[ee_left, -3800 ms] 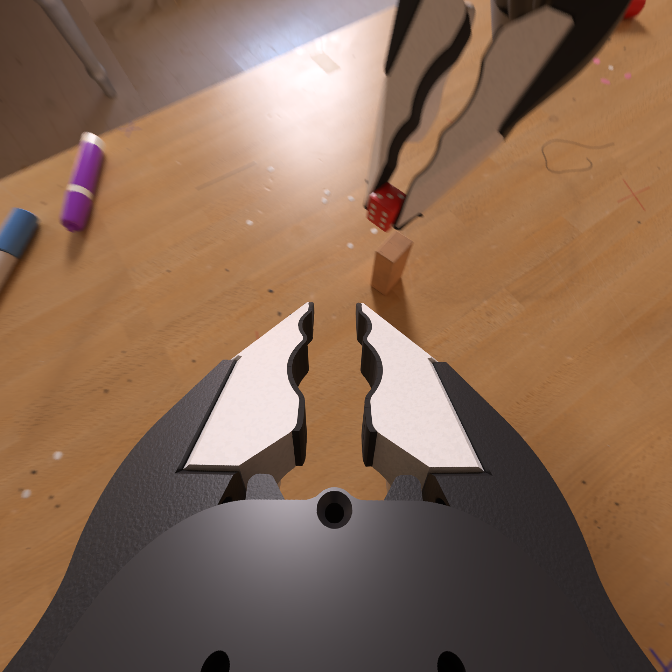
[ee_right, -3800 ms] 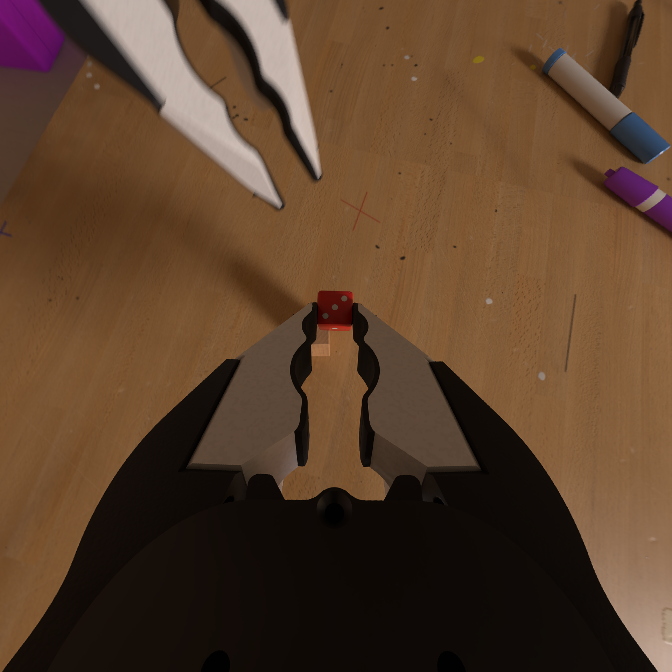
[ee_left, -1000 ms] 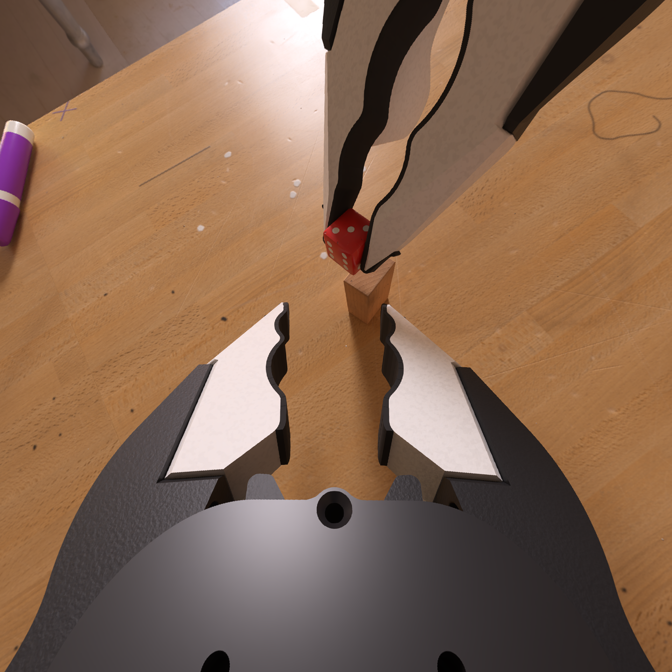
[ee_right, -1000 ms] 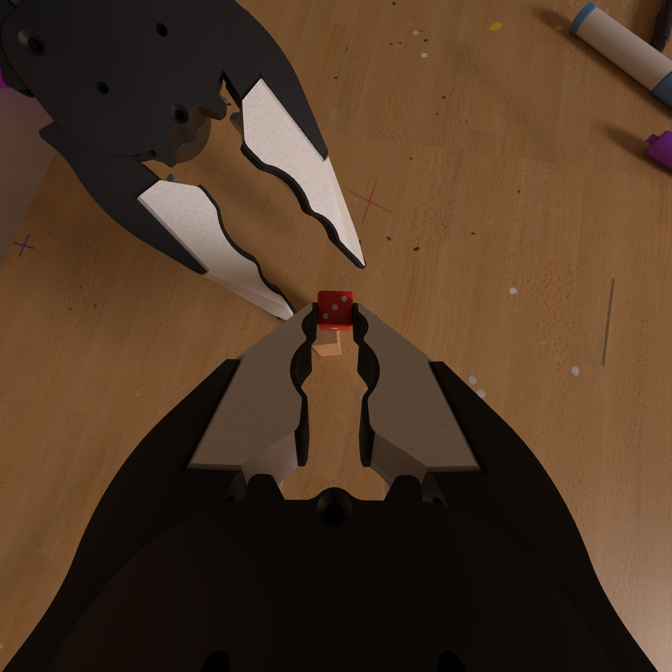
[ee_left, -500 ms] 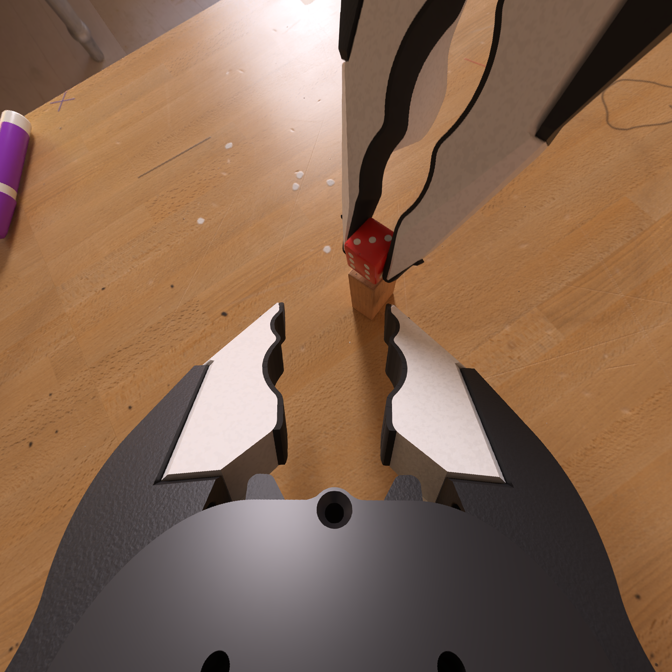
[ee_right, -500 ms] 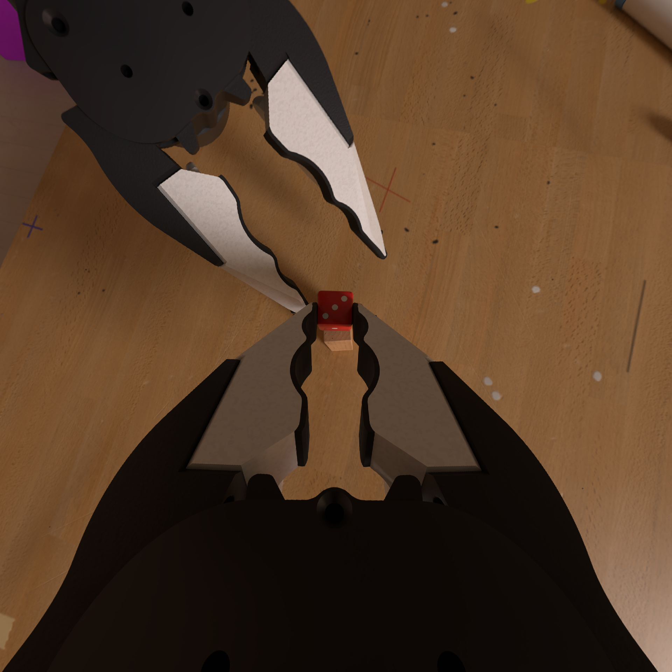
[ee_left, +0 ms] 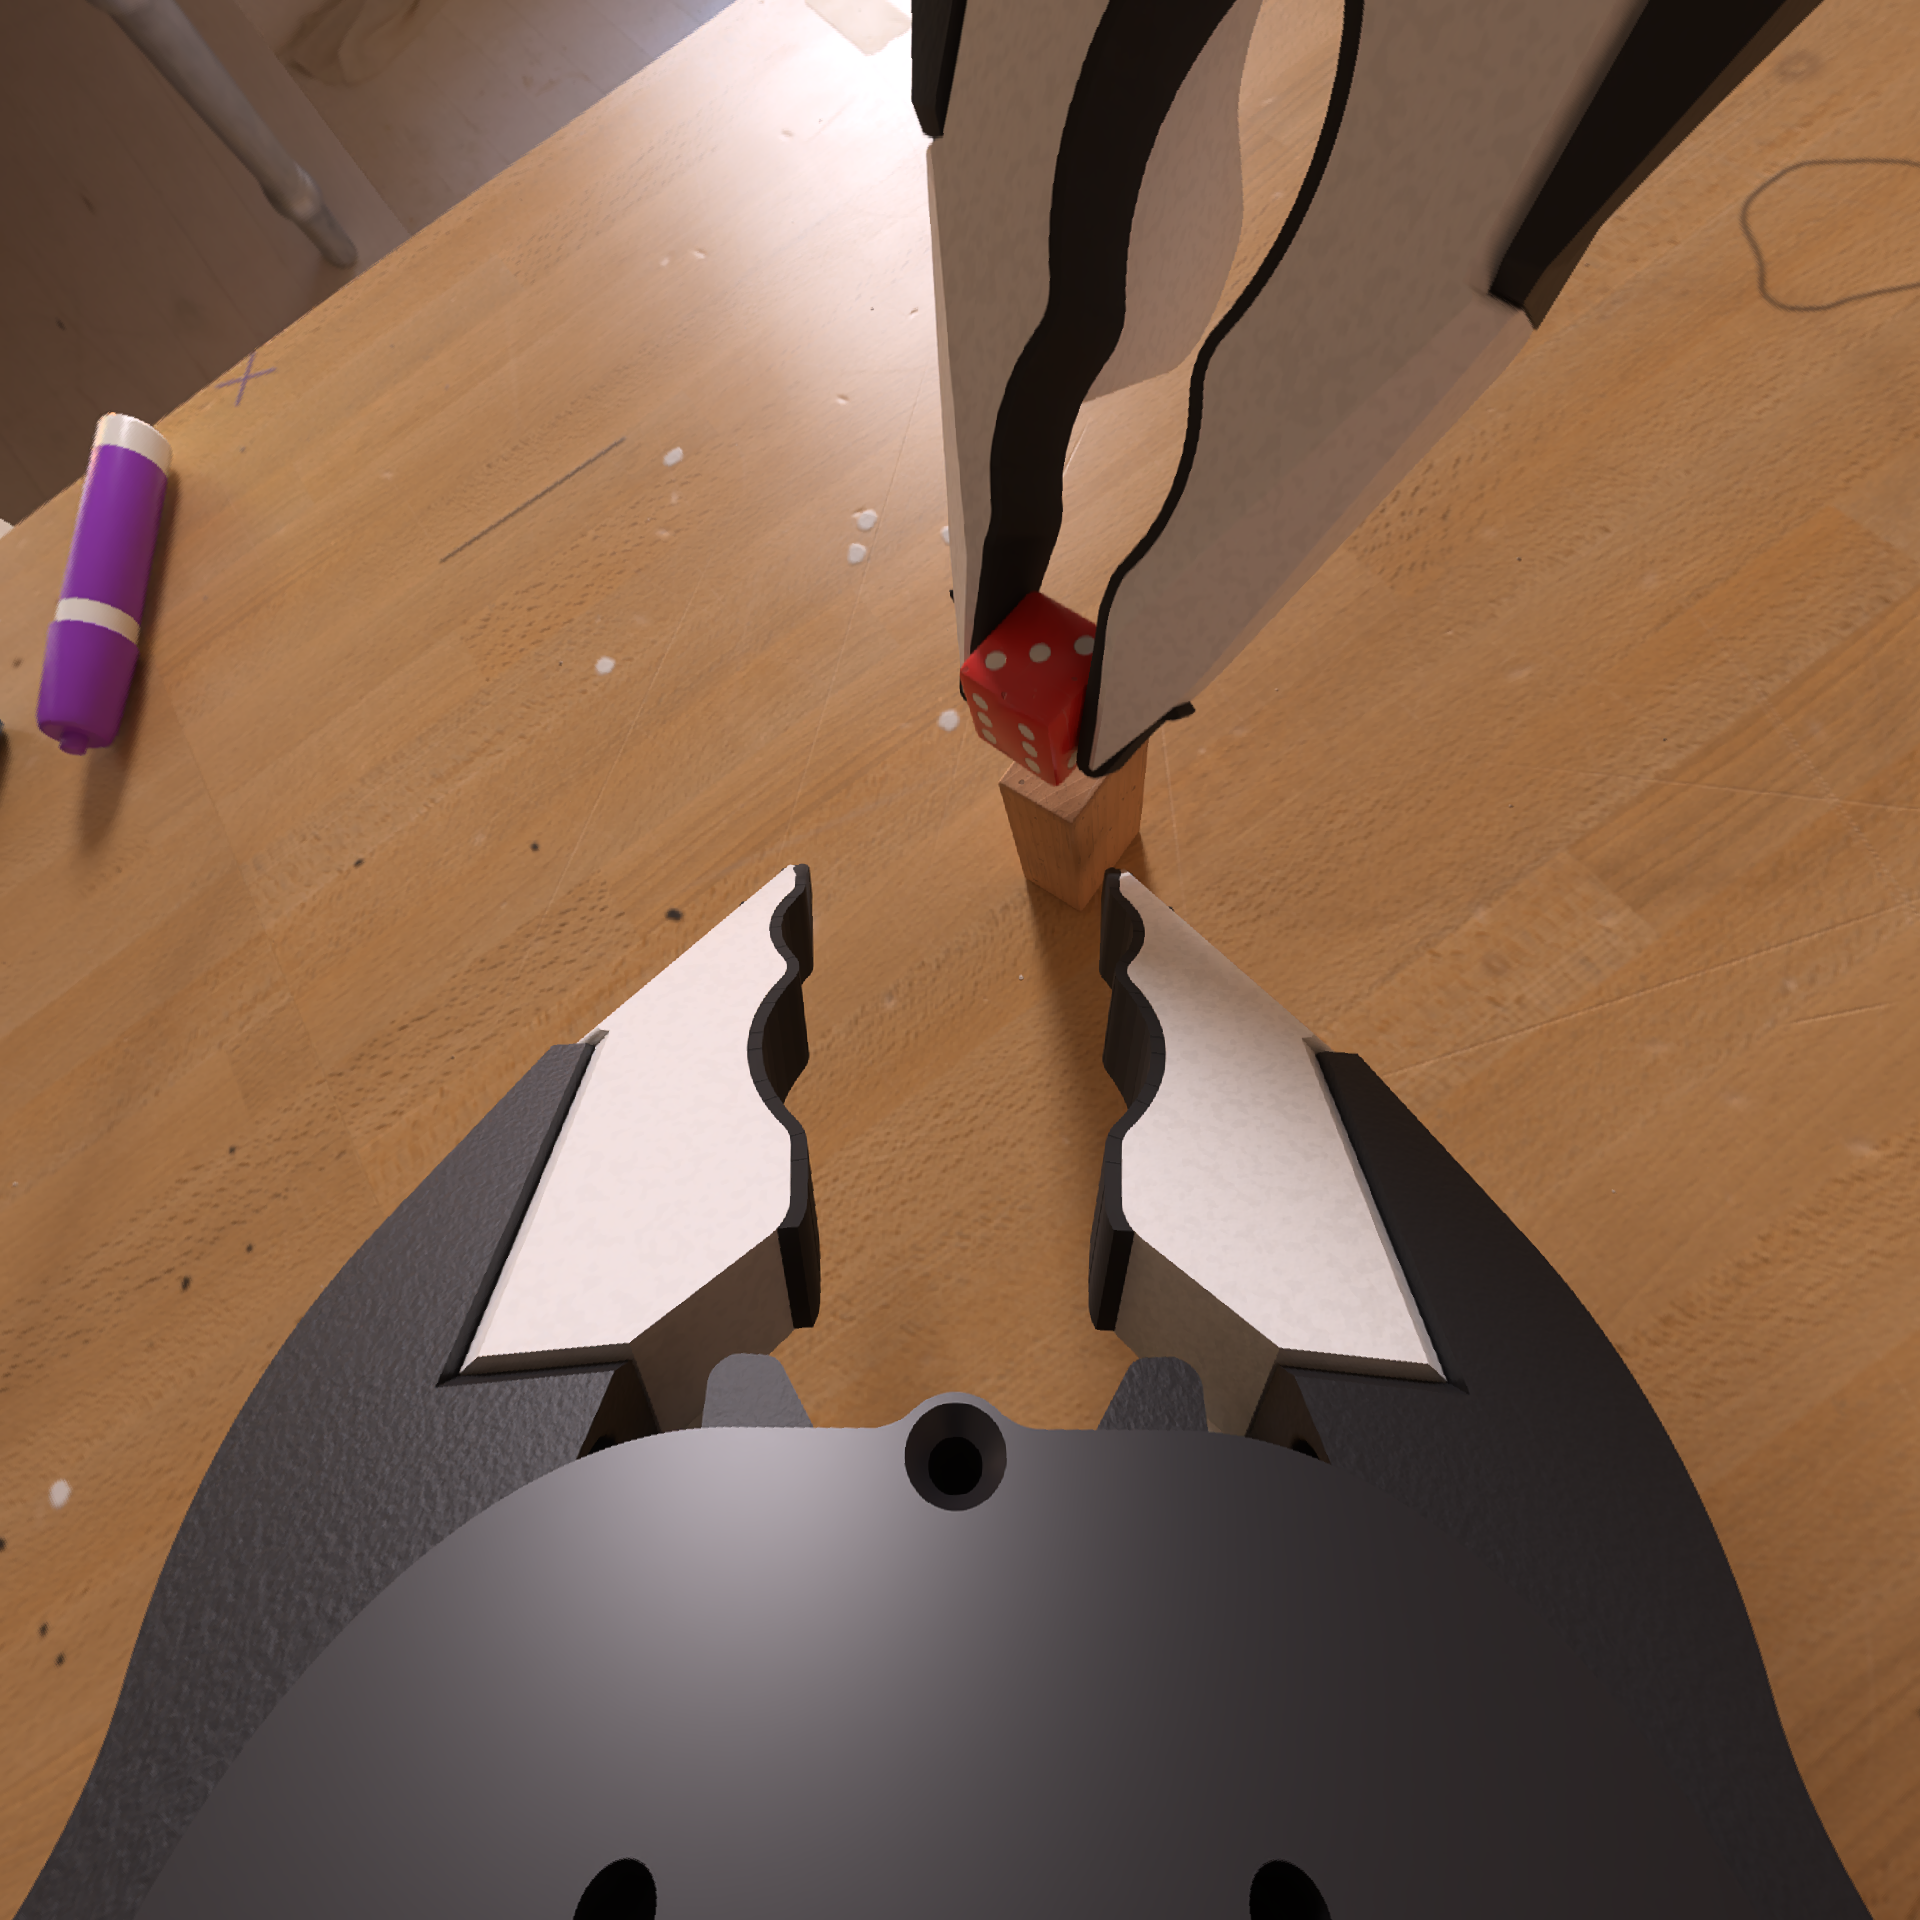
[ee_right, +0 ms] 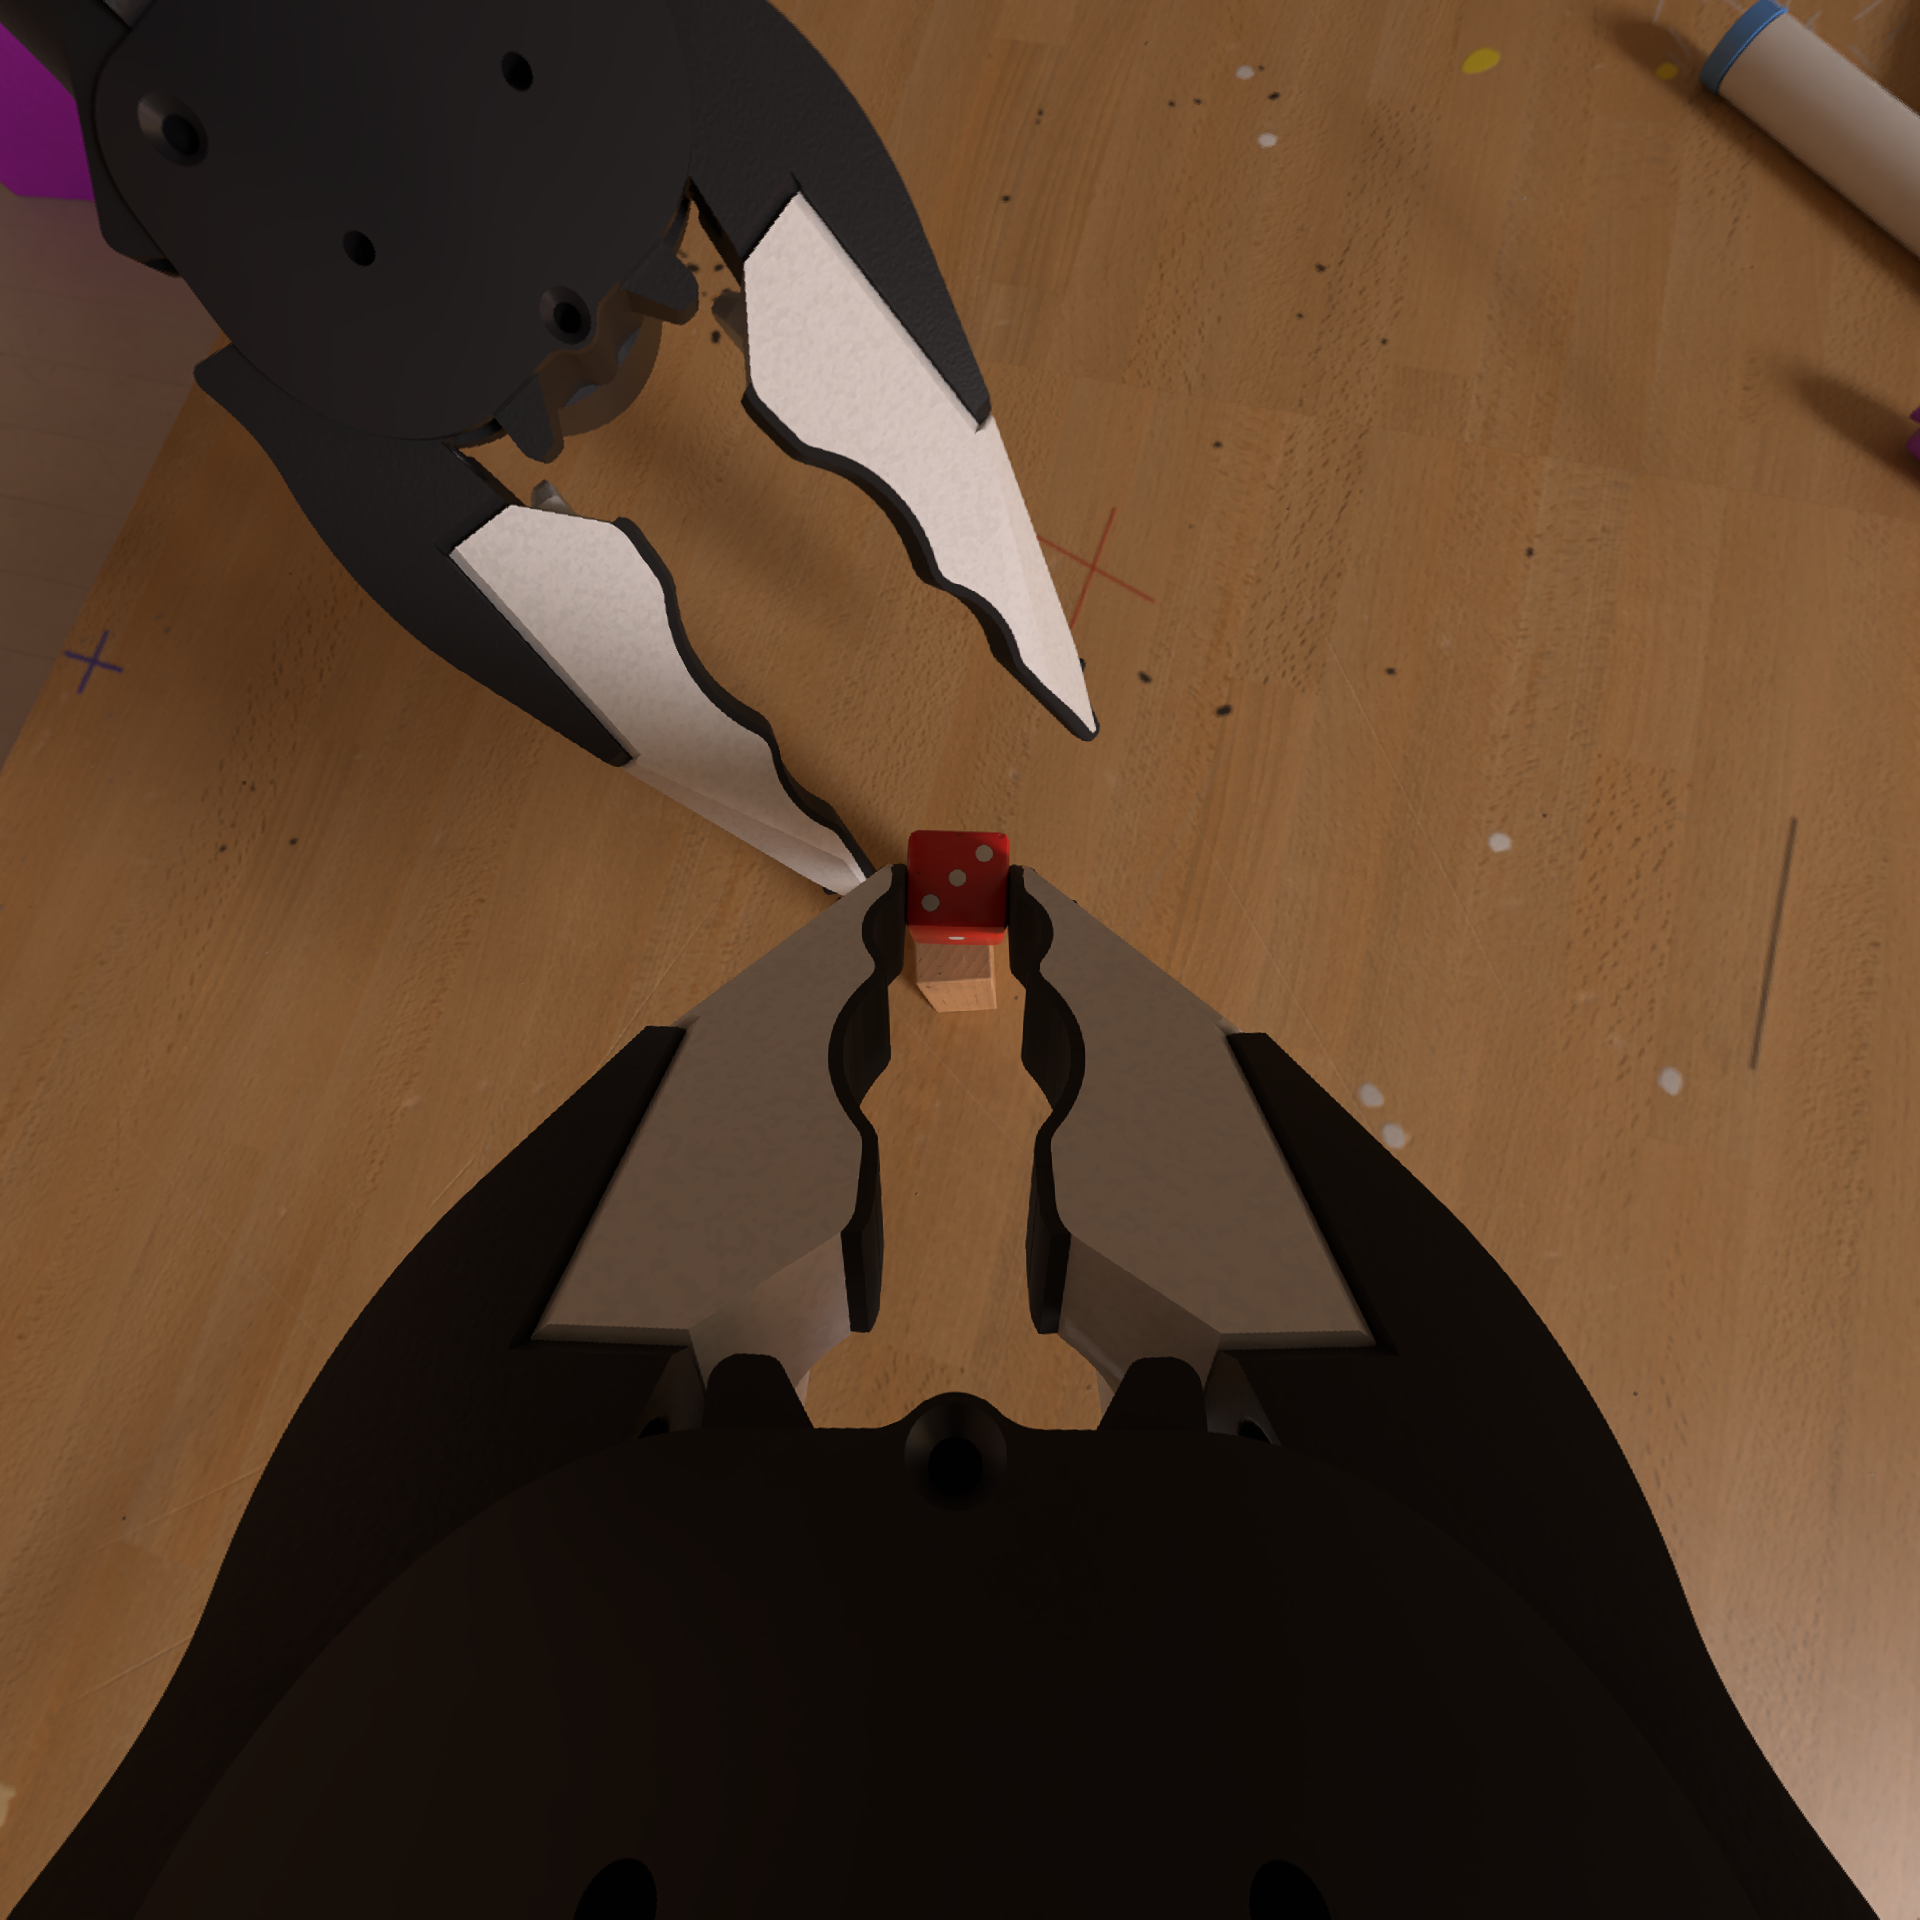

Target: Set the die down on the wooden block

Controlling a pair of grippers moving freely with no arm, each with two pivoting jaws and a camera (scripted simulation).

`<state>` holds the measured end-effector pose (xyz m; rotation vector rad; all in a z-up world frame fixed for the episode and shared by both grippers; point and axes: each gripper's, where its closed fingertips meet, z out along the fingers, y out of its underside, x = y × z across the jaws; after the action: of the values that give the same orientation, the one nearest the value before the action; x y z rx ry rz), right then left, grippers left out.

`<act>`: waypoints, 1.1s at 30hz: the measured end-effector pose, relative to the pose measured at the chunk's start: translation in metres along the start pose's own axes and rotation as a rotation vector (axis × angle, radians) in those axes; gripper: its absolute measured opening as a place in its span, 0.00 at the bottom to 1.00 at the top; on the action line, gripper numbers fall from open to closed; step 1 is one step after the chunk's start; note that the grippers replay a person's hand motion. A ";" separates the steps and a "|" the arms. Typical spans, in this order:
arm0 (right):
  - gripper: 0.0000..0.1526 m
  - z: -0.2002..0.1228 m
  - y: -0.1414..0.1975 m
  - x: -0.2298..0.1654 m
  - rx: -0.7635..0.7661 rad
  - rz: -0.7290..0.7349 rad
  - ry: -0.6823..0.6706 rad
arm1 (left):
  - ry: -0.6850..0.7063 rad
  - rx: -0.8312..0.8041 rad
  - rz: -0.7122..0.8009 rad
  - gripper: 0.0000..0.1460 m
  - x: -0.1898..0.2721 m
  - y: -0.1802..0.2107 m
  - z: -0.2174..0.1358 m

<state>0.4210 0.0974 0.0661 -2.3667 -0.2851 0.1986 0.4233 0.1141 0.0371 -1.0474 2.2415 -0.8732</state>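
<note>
While the right tool (ee_right: 956, 894) pinches the red die (ee_right: 957, 878) just over the upright wooden block (ee_left: 1070, 831), away from the tabletop (ee_left: 1558, 727) edges, the left tool (ee_left: 954, 883) waits spread beside the block, likely to steady it.

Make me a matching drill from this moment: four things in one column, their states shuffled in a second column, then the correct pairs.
Things
1. die
2. wooden block
3. left tool
4. purple marker

States
A. open, holding nothing
B. lying flat near the table edge
C. pinched between the right tool's fingertips
D. standing upright just under the die

Pairs: 1-C, 2-D, 3-A, 4-B
</note>
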 end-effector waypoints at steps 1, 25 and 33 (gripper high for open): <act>0.12 0.001 0.000 -0.001 -0.004 -0.004 -0.001 | -0.002 0.000 0.007 0.38 0.000 0.000 0.000; 0.19 0.003 0.002 0.005 -0.002 0.018 0.018 | -0.002 0.003 0.016 0.37 0.002 0.002 0.001; 0.21 0.003 0.001 0.005 -0.001 0.021 0.019 | -0.015 0.003 0.020 0.37 0.002 0.000 0.000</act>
<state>0.4256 0.0998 0.0630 -2.3722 -0.2514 0.1857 0.4216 0.1127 0.0366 -1.0256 2.2339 -0.8567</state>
